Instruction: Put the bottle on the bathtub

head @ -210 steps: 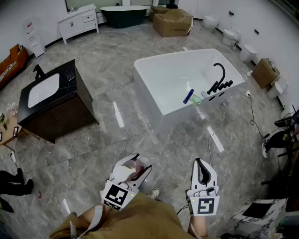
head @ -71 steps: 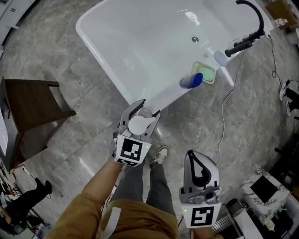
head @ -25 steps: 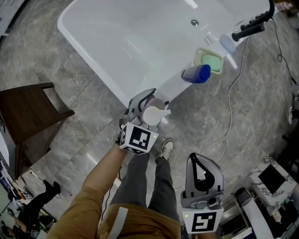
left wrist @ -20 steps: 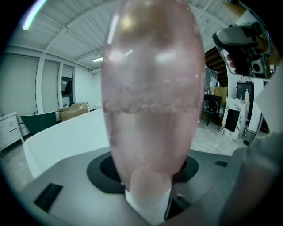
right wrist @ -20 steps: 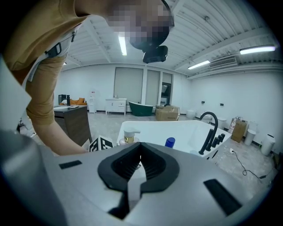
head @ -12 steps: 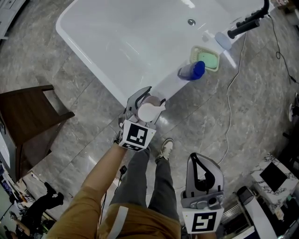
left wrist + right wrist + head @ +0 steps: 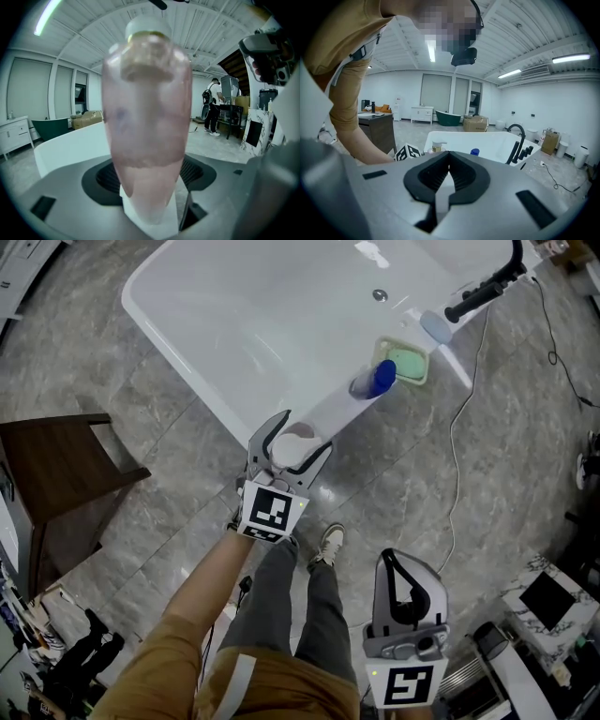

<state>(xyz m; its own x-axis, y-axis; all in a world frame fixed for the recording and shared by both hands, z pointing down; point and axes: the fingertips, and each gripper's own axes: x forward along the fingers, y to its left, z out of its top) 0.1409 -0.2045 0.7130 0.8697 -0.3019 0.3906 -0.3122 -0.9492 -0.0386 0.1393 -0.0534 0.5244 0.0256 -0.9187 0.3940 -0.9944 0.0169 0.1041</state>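
Note:
The pink bottle (image 7: 293, 443) with a white cap stands upright between the jaws of my left gripper (image 7: 286, 448), which is shut on it. It hangs at the near rim of the white bathtub (image 7: 330, 412), at the corner closest to me; whether it touches the rim is unclear. In the left gripper view the bottle (image 7: 147, 117) fills the middle, with the tub (image 7: 70, 145) behind it. My right gripper (image 7: 405, 589) is shut and empty, low by my right leg. Its own view shows the shut jaws (image 7: 449, 161), the bottle (image 7: 437, 147) and the tub (image 7: 487, 140) beyond.
On the tub rim lie a blue-capped bottle (image 7: 373, 381), a green soap dish (image 7: 403, 362) and a black faucet (image 7: 483, 287). A dark cabinet (image 7: 66, 465) stands left. A cable (image 7: 457, 456) runs over the marble floor at right. My shoe (image 7: 324, 545) is below the gripper.
I have walked up to the tub with the bottle held in the left gripper. In the last half second the left gripper edged forward to the near rim. The right gripper stayed put.

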